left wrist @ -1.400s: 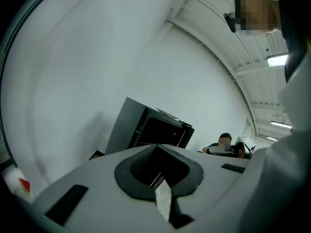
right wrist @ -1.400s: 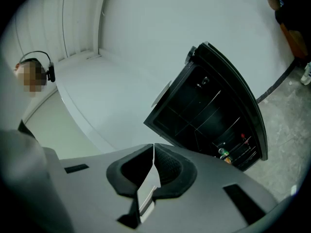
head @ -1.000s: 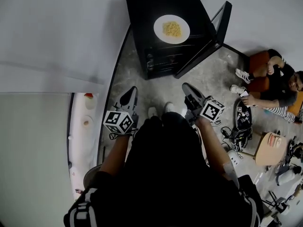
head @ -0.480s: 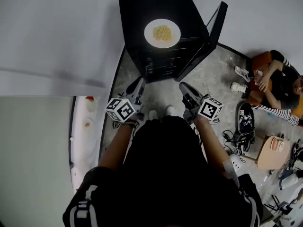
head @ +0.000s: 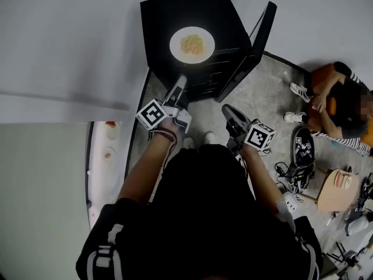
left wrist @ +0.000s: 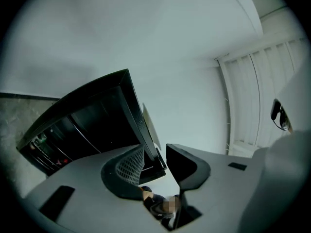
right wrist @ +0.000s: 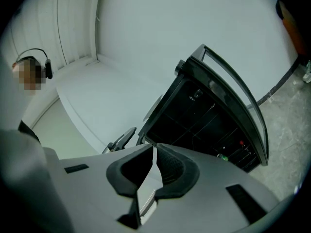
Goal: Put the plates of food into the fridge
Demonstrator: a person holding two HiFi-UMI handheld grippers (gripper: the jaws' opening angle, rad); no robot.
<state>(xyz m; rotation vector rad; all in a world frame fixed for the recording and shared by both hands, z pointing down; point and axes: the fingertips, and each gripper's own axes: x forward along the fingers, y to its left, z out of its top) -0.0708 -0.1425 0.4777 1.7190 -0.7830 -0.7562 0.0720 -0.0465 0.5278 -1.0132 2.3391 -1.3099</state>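
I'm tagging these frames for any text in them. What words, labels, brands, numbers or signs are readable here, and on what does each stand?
None: no word, brand, number or sign can be read in any view.
Left marker cube and right marker cube: black-and-white square patterns only, no letters.
Black fridge: no label or brand shows on it.

White plate (head: 176, 46), yellow food (head: 192, 43), black fridge (head: 169, 11).
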